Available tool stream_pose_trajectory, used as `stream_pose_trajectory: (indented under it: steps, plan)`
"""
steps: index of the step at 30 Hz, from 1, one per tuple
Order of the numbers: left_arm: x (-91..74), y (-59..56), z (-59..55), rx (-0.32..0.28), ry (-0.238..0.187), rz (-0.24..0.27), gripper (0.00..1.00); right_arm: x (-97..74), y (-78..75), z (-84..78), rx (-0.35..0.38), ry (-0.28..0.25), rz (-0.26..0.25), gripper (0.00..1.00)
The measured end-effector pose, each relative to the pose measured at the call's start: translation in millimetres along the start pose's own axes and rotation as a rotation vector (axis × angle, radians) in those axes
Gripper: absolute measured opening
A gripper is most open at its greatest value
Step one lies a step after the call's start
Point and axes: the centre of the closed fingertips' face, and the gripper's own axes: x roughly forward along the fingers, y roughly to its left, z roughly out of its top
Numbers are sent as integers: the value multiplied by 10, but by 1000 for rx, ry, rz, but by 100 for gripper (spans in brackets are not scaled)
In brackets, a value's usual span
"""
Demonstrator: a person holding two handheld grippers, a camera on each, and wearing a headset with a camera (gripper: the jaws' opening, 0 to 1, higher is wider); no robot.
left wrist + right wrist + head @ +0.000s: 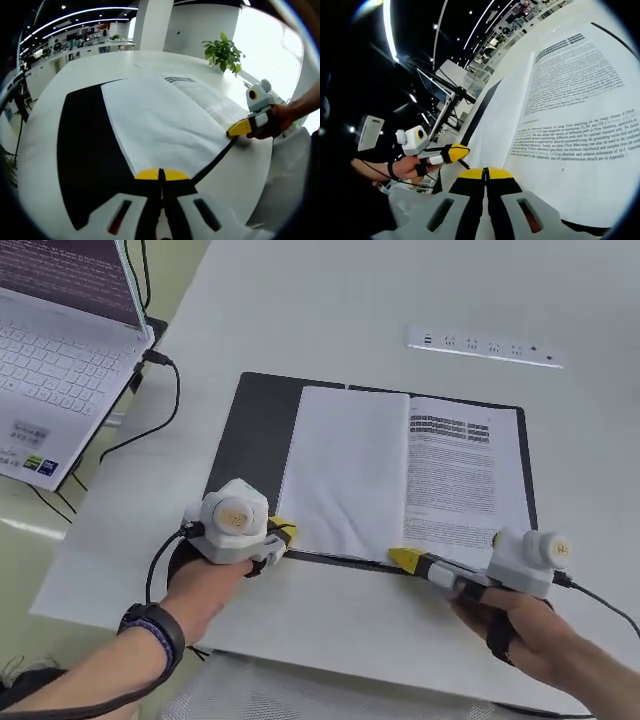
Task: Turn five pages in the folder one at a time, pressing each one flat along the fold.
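Note:
The black folder [252, 435] lies open on the white table. A blank turned page [345, 470] lies left of the fold, and a printed page [455, 480] right of it. My left gripper [283, 532] is shut, its yellow tips [161, 174] on the black cover at the blank page's near left corner [150, 165]. The right gripper [405, 558] is shut too, its tips [485, 173] at the near end of the fold, between the blank page [495, 130] and the printed page [570, 110]. Each gripper shows in the other's view: the right one [240, 128], the left one [451, 151].
A white laptop [60, 360] stands at the far left with a black cable [165, 410] running past the folder's left side. A white power strip [485, 345] lies beyond the folder. A potted plant [225, 55] stands at the table's far end.

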Motion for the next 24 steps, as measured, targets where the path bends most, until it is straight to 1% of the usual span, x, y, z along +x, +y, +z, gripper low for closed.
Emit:
stream_pose_trajectory:
  steps: [3,5,6,8,10,12,14,17,18,21,24]
  plan:
    - [-1,-8,0,12,12,-1,0,-30,-22,-22,11,-3,-10,0]
    - [0,-11,1,17,20,3,0,-41,-21,-30,-5,3,-21,0]
    - [1,-8,2,11,29,5,0,-50,-4,-35,-14,13,-28,0]
    - [2,-4,5,-6,39,5,0,-61,1,-16,-26,17,-38,0]
    - [-14,-21,16,-19,41,0,0,-82,22,47,-35,3,-48,0]
    - [-47,-63,49,-15,35,-7,0,-114,25,119,-42,-19,-59,0]
    - [-88,-103,88,-6,26,-13,2,-156,7,179,-61,-27,-87,0]
    - [-149,-138,157,2,8,-14,4,-241,-4,259,-109,-37,-118,6]
    - [-165,-149,175,4,4,-15,5,-266,8,277,-113,-40,-125,8]
    - [-225,-201,230,24,-12,-21,7,-380,19,353,-162,-52,-149,12]
    - [-286,-251,276,34,-25,-26,9,-485,11,387,-199,-53,-176,16]
